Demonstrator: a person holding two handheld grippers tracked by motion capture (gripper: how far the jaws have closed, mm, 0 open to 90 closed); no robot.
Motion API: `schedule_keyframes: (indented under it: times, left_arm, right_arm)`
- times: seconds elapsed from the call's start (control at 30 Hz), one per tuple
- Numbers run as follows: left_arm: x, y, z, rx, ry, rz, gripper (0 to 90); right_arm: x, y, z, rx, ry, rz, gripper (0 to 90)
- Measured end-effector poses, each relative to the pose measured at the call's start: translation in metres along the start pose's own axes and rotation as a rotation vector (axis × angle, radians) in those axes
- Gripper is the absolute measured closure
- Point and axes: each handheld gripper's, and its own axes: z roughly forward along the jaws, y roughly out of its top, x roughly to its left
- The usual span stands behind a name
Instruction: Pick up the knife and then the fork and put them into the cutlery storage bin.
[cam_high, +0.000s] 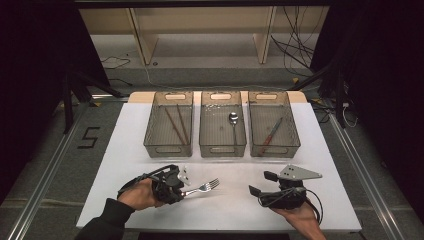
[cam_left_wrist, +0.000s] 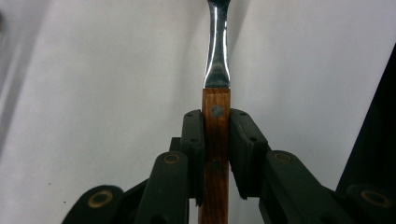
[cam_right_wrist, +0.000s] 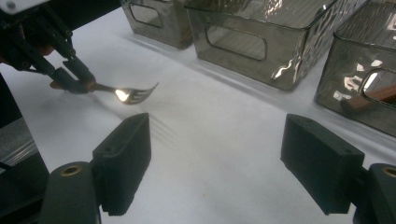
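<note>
A fork (cam_high: 205, 187) with a wooden handle lies level just above the white table, its tines pointing right. My left gripper (cam_high: 184, 191) is shut on that handle. In the left gripper view both pads press the brown handle (cam_left_wrist: 215, 121) and the steel neck (cam_left_wrist: 217, 60) runs up and away. My right gripper (cam_high: 262, 183) rests at the front right of the table, open, with nothing between its jaws. In the right gripper view its fingertips (cam_right_wrist: 126, 149) stand wide apart over bare table, and the fork (cam_right_wrist: 130, 94) and the left gripper (cam_right_wrist: 77, 84) are at the upper left.
Three clear bins stand in a row at the back of the table (cam_high: 125, 165). The left bin (cam_high: 168, 148) holds chopsticks (cam_high: 175, 122), the middle bin (cam_high: 222, 148) a spoon (cam_high: 233, 119), the right bin (cam_high: 280, 148) a knife (cam_high: 271, 135).
</note>
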Motion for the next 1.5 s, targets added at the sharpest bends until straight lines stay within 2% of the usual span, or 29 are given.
schedule_keyframes:
  times: [0.1,0.2,0.33,0.4,0.57,0.63,0.7,0.93,1.13,1.23,1.4,1.5]
  left_arm:
    - [0.003,0.004,-0.004,-0.05,0.019,-0.068,76.4]
    - [0.007,0.008,-0.009,-0.085,0.031,-0.105,76.4]
    - [0.014,0.02,-0.019,-0.152,0.027,-0.152,76.4]
    - [0.016,0.027,-0.023,-0.185,0.038,-0.175,76.4]
    - [0.024,0.04,-0.028,-0.246,0.016,-0.196,76.4]
    - [0.028,0.048,-0.028,-0.251,0.016,-0.193,76.4]
    - [0.03,0.054,-0.029,-0.265,0.018,-0.206,76.4]
    - [0.044,0.089,-0.031,-0.338,0.001,-0.253,76.4]
    - [0.051,0.122,-0.03,-0.387,0.002,-0.261,76.4]
    - [0.056,0.137,-0.027,-0.395,0.007,-0.262,76.4]
    - [0.063,0.161,-0.02,-0.455,0.001,-0.305,76.4]
    - [0.066,0.174,-0.019,-0.457,0.011,-0.296,76.4]
  right_arm:
    - [0.001,0.0,0.001,0.0,0.002,-0.002,24.9]
    - [0.001,0.0,0.0,-0.005,0.003,-0.004,24.9]
    - [0.001,0.0,0.0,-0.014,0.004,-0.002,24.8]
    - [0.001,0.0,-0.001,-0.022,0.005,-0.004,24.9]
    - [0.001,0.001,-0.002,-0.036,0.005,-0.007,24.8]
    - [0.001,0.001,-0.002,-0.039,0.006,-0.007,24.8]
    - [0.001,0.001,-0.002,-0.041,0.006,-0.006,24.8]
    - [0.002,0.001,-0.003,-0.044,0.007,-0.006,24.8]
    - [0.001,0.001,-0.004,-0.05,0.008,-0.009,24.8]
    - [0.001,0.002,-0.005,-0.055,0.01,-0.009,24.8]
    - [0.001,0.002,-0.005,-0.061,0.011,-0.005,24.8]
    - [0.001,0.001,-0.005,-0.063,0.014,-0.008,24.8]
